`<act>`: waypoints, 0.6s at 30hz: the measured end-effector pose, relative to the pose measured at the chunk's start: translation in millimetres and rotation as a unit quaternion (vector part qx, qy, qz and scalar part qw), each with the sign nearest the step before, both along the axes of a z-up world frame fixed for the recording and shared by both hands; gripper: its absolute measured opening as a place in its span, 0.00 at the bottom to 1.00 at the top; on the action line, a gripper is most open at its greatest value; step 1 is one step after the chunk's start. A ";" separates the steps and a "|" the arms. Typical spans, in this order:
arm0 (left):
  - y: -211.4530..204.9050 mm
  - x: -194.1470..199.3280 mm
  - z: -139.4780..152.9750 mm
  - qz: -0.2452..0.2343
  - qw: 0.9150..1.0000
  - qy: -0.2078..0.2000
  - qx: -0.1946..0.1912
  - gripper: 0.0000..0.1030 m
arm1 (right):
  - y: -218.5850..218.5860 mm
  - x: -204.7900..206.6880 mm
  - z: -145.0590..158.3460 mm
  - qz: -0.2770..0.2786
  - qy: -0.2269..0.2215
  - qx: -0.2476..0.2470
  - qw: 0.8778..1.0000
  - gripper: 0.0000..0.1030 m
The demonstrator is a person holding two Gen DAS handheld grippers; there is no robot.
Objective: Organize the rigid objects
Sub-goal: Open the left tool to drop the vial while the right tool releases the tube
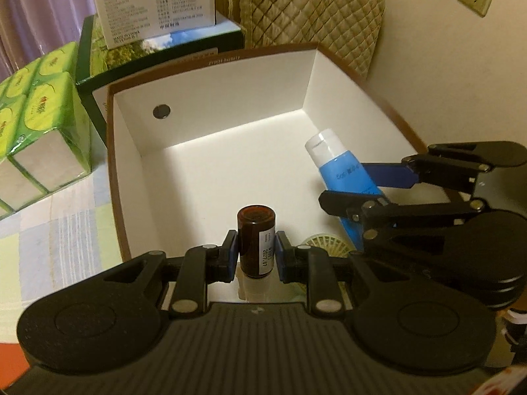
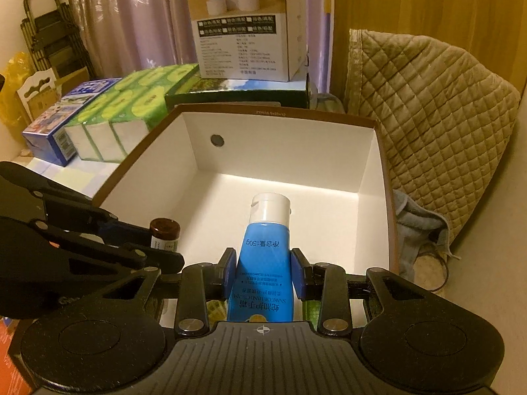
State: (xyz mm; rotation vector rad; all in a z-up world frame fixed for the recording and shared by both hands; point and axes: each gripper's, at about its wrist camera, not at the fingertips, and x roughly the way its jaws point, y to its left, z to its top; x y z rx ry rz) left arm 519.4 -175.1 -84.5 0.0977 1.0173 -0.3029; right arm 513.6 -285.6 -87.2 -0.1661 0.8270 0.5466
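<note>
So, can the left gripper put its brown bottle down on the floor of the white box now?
Probably yes. The left gripper, shut on the brown bottle, hangs above the white box, whose floor under it looks bare. The blue tube stays off to the right.

Black left claw (image 1: 256, 252), blue pads, silver rivets

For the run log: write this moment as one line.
left tongs: shut on brown vial | right tongs: shut on blue tube | both over white box
</note>
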 end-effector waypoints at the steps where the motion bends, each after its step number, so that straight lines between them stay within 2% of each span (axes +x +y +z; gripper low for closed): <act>1: -1.3 2.4 -1.8 -0.002 1.000 0.002 0.002 0.19 | 0.6 2.3 -1.3 0.000 0.002 -0.001 1.000 0.31; 5: -2.1 9.7 -3.9 0.003 1.000 -0.003 0.008 0.20 | 2.0 11.0 -5.8 -0.004 0.000 -0.006 1.000 0.32; 7: -1.1 11.0 0.0 0.005 1.000 -0.015 0.010 0.28 | 2.3 15.1 -6.1 -0.012 0.004 -0.004 1.000 0.32; 9: 0.7 11.3 4.1 0.006 1.000 -0.022 0.013 0.32 | 0.0 16.8 -3.1 -0.024 0.004 0.008 1.000 0.32; 18: 9.8 0.5 12.9 0.008 1.000 -0.019 0.004 0.32 | -7.5 5.3 6.9 -0.024 0.012 0.021 0.999 0.33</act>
